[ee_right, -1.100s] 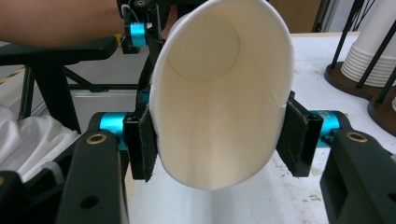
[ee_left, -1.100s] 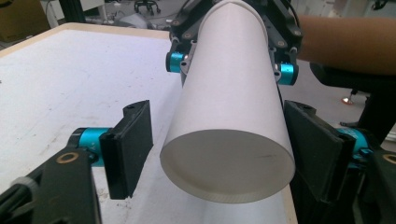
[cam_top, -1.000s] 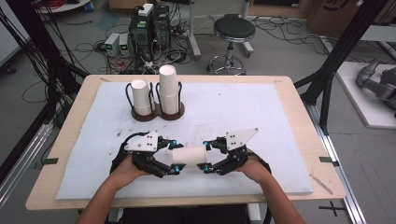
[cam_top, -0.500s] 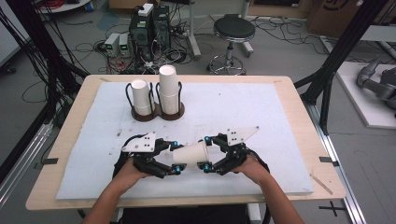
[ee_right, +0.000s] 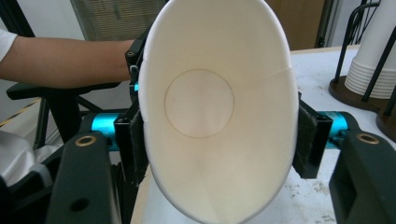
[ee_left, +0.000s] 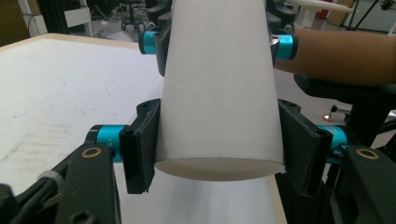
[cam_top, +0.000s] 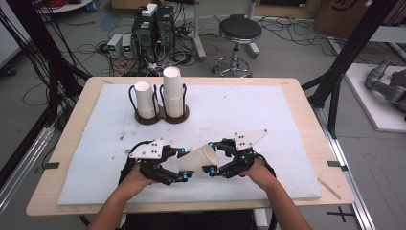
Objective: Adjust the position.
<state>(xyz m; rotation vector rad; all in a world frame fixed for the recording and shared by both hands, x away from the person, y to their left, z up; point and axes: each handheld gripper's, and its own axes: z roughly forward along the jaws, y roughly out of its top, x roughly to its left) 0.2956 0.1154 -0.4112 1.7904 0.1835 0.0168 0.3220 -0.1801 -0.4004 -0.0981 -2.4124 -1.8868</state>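
- Since the earlier frames the paper cup (cam_top: 198, 160) tilts: it lay level between the two grippers a second ago, now its open mouth sits higher on the right gripper's side and its base lower on the left gripper's side.
- Both hands stay at the near edge of the white mat (cam_top: 268, 115); neither shifts noticeably.
- Left gripper (cam_top: 173, 165): its jaws have just been closing and are now clamped on the cup's narrow base end. In the left gripper view the pads (ee_left: 140, 151) press both sides of the cup wall (ee_left: 219, 93).
- Right gripper (cam_top: 214, 158): its jaws have just opened wider and then come back in. They now grip the cup at its rim end; in the right gripper view the pads (ee_right: 136, 140) touch the cup (ee_right: 210, 112), and the mouth looks squeezed to an oval.
- The cup lies on its side, held clear of the mat, spanning the gap between the two grippers.
- Cup holder (cam_top: 162, 115) with two stacks of cups (cam_top: 172, 91) stands well behind the held cup, toward the mat's far left; unchanged.
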